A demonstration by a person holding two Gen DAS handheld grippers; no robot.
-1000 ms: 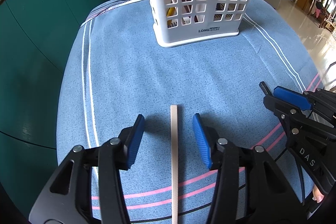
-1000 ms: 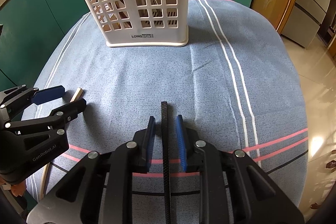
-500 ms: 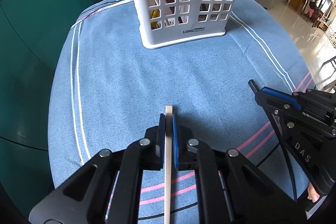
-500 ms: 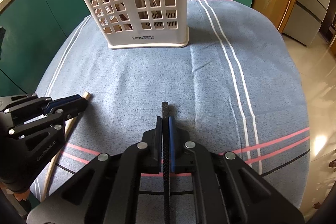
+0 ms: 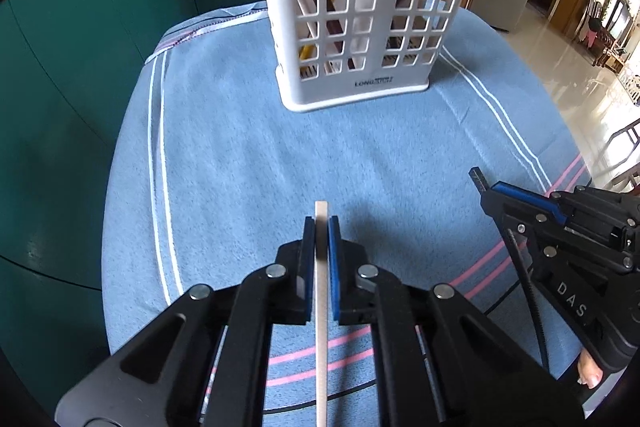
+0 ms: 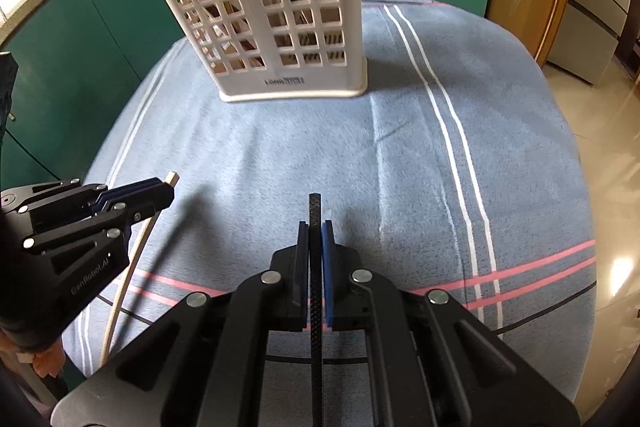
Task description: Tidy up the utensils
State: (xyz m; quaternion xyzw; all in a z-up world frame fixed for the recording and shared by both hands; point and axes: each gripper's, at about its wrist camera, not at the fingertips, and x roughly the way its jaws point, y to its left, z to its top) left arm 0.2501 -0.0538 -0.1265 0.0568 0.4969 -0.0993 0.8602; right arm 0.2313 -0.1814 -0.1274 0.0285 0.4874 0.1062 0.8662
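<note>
1. Left gripper [image 5: 321, 223], lower centre of the left wrist view: pads pinch a pale wooden chopstick [image 5: 321, 307] whose tip juts just past them.
2. Right gripper [image 6: 315, 227], lower centre of the right wrist view: pads pinch a black chopstick [image 6: 315, 303].
3. White lattice basket [image 5: 372, 23], upper centre, upright and holding utensils; bare blue striped cloth [image 5: 248, 163] lies between it and both grippers.
4. Cloth edges curve off at frame left and right.

Surface covered by blue striped cloth [image 5: 248, 155]; white plastic lattice utensil basket [image 5: 372, 15] stands upright at its far end.
</note>
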